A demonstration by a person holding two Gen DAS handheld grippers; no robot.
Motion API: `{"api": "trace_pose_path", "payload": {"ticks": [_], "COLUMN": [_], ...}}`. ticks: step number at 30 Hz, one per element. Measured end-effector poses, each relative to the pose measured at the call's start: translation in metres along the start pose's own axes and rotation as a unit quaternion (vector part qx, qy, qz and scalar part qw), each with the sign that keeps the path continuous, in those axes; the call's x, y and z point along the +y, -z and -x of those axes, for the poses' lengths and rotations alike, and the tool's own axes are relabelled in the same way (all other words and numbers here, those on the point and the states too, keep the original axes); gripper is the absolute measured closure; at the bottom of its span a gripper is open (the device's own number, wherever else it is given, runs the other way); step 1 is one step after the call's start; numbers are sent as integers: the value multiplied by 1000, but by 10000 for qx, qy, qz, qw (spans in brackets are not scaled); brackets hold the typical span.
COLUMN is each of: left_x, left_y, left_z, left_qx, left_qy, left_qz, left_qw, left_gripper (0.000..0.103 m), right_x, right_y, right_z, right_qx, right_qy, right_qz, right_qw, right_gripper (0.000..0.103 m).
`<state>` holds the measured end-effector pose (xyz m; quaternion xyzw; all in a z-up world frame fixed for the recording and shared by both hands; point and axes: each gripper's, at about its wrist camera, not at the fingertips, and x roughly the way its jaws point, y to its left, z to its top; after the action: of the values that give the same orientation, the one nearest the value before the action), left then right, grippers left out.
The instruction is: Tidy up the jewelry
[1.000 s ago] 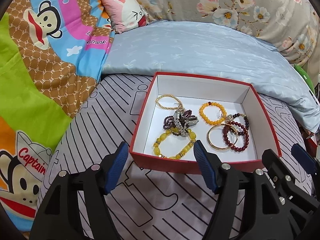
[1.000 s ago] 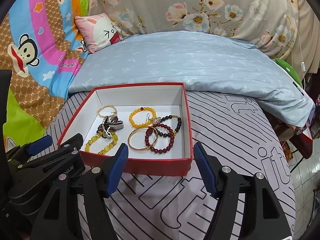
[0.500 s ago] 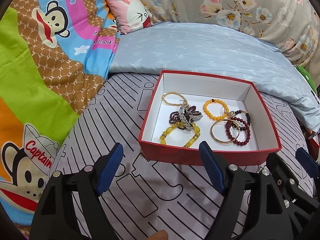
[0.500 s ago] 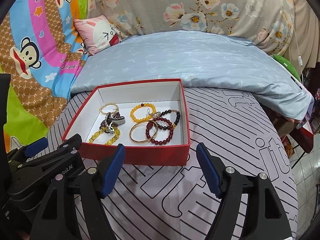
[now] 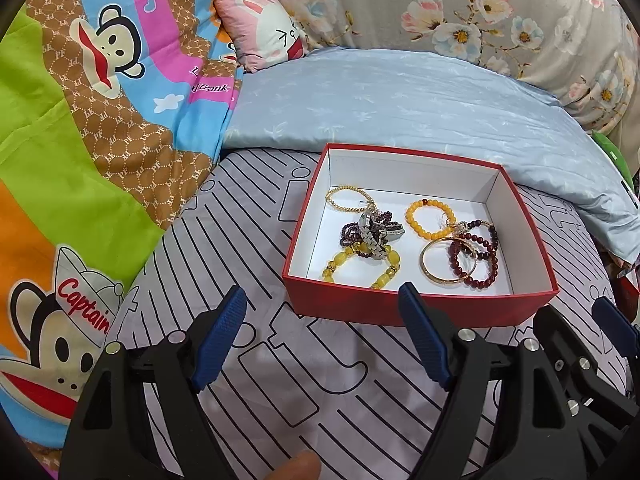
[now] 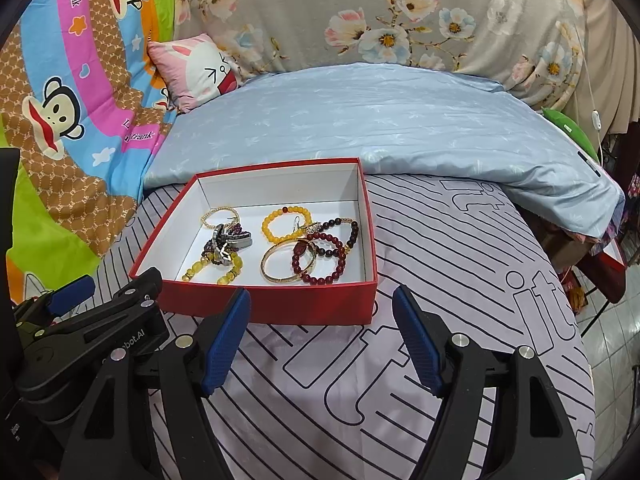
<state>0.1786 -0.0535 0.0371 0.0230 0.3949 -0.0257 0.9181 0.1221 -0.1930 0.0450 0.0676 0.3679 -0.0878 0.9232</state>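
Observation:
A red box [image 5: 420, 309] with a white inside lies on the striped bedsheet [image 5: 248, 380]. It holds a yellow bead bracelet [image 5: 340, 262], an orange bead bracelet [image 5: 412, 220], a gold bangle [image 5: 444, 280], dark red bead bracelets [image 5: 480, 282], a thin gold bracelet [image 5: 340, 204] and a silver piece [image 5: 374, 240]. My left gripper [image 5: 321, 291] hovers open just in front of the box's near wall, with nothing between its fingers. My right gripper [image 6: 321, 293] is open too, before the box [image 6: 280, 304] at its right corner. Each gripper shows at the edge of the other's view.
A monkey-print quilt [image 5: 80, 160] rises at the left. A light blue quilt [image 6: 380, 120] lies behind the box, with a pink rabbit cushion [image 6: 196, 72] and floral fabric [image 6: 360, 8] beyond. The bed edge and tiled floor [image 6: 612, 360] are at the right. A fingertip [image 5: 296, 468] shows at the bottom.
Both grippers have drawn back a little from the box, so it now sits farther ahead. The left gripper's jaws have widened. A fingertip has appeared at the bottom of the left wrist view.

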Motion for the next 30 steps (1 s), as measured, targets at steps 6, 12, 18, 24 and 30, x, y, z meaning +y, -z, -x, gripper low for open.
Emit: {"api": "trace_pose_path", "payload": {"ticks": [6,12,18,24,30], "left_x": [0,1,3,4,5], "left_y": [0,-1,-3,0,0], "left_z": [3,5,9,12,14], "left_qx": [14,21,52,134,161], "left_qy": [-10,-36,-63,-73,-84], "left_qz": [32,55,54,56,40], "left_qw": [10000,10000,10000,9999,9998], "left_gripper": [29,29,29,29,29], "right_x": [0,-1,-1,2,5], "right_y": [1,0,1,-1,-1], "right_z": [2,3,9,11,14], "right_qx": [-5,22,66,159,186], "right_qy": [8,-13,-36,-8,17], "right_qz": [-3,-31,-69,4,80], "right_qw": [10000,10000,9999,9999,9998], "right_gripper": [32,32,32,32,32]}}
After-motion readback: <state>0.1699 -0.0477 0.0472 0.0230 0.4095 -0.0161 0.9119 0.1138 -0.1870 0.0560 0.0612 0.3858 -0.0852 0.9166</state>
